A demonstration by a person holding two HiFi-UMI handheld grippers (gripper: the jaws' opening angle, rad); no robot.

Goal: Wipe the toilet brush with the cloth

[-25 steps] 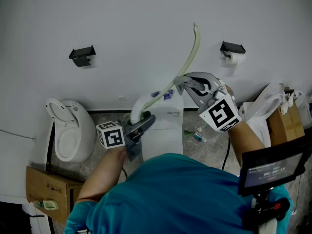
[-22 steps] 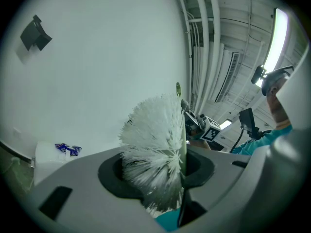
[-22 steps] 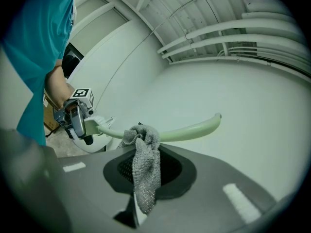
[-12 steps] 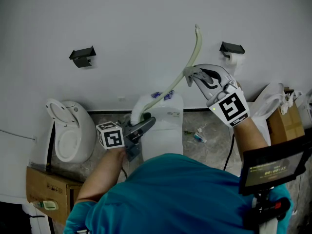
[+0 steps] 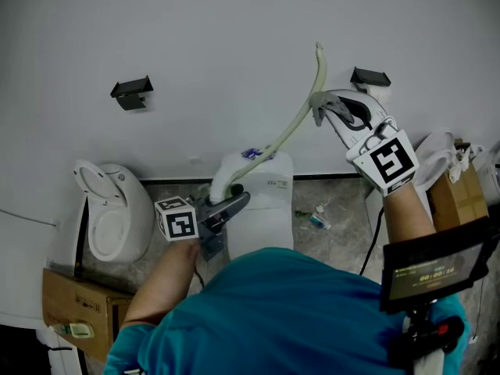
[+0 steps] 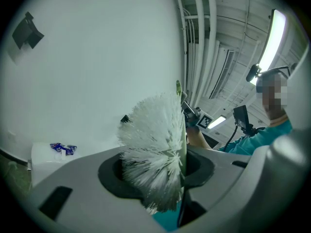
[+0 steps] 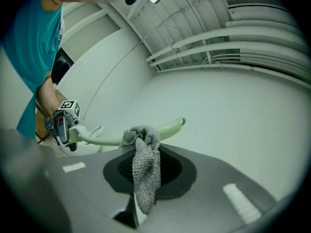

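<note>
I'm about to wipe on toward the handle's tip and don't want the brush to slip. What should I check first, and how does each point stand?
1. Left gripper clamped on the brush: ok, the bristles sit between its jaws.
2. Right gripper holding the cloth: ok, the jaws pinch it.
3. Cloth touching the handle: ok, it drapes over it.
4. Handle free beyond the cloth: ok, a short bare stretch runs to the tip.
5. Tip clear of the wall: cannot tell.
6. Handle clean below the cloth: cannot tell.
</note>
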